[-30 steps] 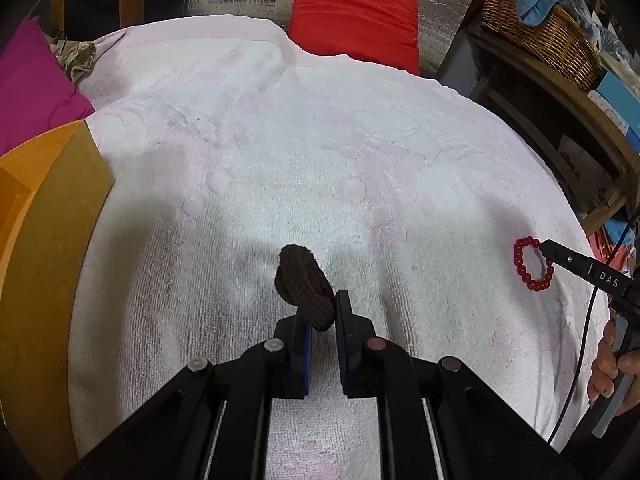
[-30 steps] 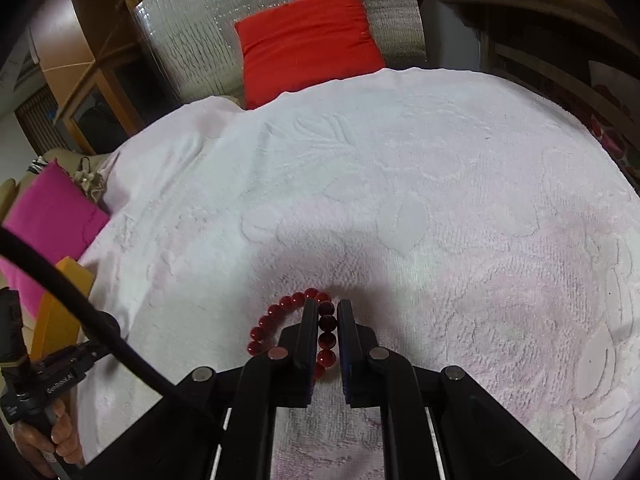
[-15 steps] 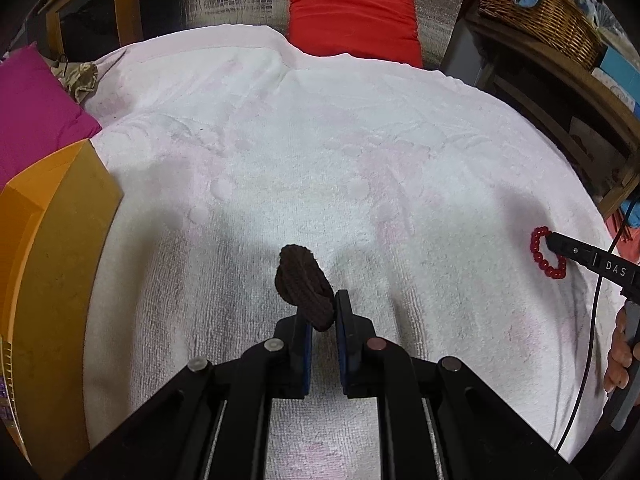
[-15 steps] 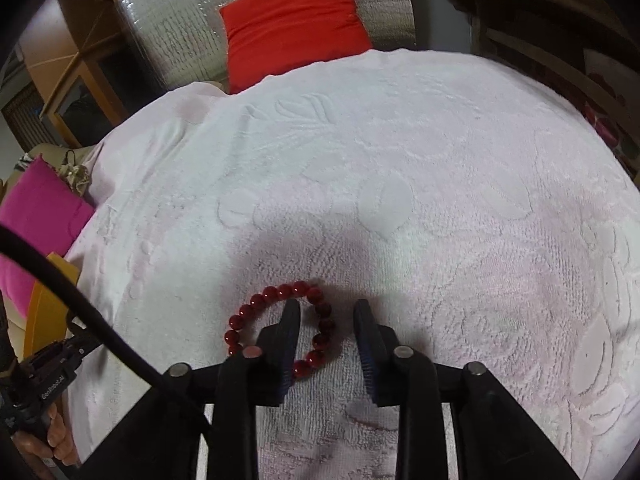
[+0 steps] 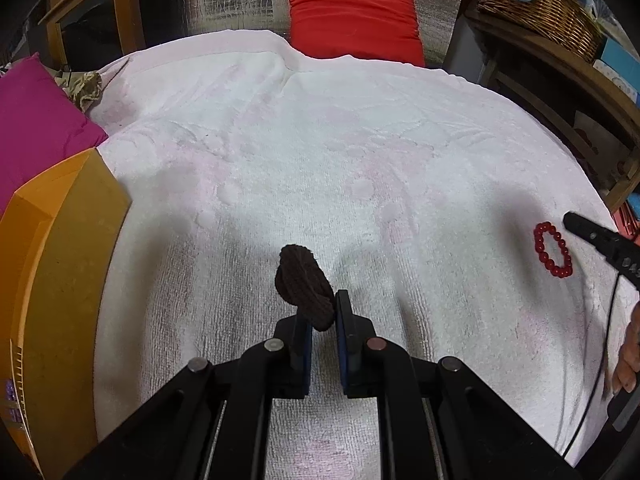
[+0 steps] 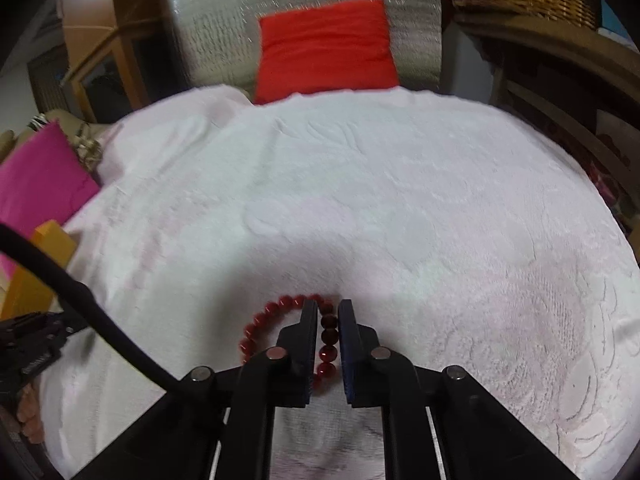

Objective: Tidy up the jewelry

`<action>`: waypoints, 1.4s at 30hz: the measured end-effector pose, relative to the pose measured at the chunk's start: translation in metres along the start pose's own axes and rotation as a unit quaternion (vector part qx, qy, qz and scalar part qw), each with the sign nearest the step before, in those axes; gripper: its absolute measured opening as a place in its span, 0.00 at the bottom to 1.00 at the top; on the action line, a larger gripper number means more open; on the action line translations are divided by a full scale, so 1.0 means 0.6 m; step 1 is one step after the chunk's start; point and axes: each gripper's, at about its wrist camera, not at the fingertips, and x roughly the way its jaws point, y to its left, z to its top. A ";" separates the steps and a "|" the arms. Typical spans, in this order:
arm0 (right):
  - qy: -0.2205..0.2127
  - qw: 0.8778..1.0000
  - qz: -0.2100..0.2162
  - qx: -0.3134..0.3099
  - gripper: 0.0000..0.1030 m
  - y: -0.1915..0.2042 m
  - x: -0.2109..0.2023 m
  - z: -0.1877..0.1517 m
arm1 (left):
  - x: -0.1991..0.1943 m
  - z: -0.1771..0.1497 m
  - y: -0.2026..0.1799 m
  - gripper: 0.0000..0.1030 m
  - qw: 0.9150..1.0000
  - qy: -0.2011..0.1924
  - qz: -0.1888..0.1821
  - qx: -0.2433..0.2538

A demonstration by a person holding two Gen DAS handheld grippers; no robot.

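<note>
The left gripper is clamped on a dark brown knitted band, which sticks up past its tips above the white towel. The right gripper has just closed again, and its pads pinch one side of the red bead bracelet; the rest of the loop lies left of its tips on the towel. An orange box sits far left of the left gripper. The white lettering on the right gripper is too small to read.

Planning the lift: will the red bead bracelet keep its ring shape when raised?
Probably not: the red bead bracelet is separate strung beads, so it should droop. The right tool pinches only a few beads; round, glossy beads may slip.
</note>
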 end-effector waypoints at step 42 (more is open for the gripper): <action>0.017 0.998 -0.033 -0.046 0.10 0.008 0.025 -0.010 | -0.011 0.001 -0.005 0.11 1.000 -0.010 0.006 0.005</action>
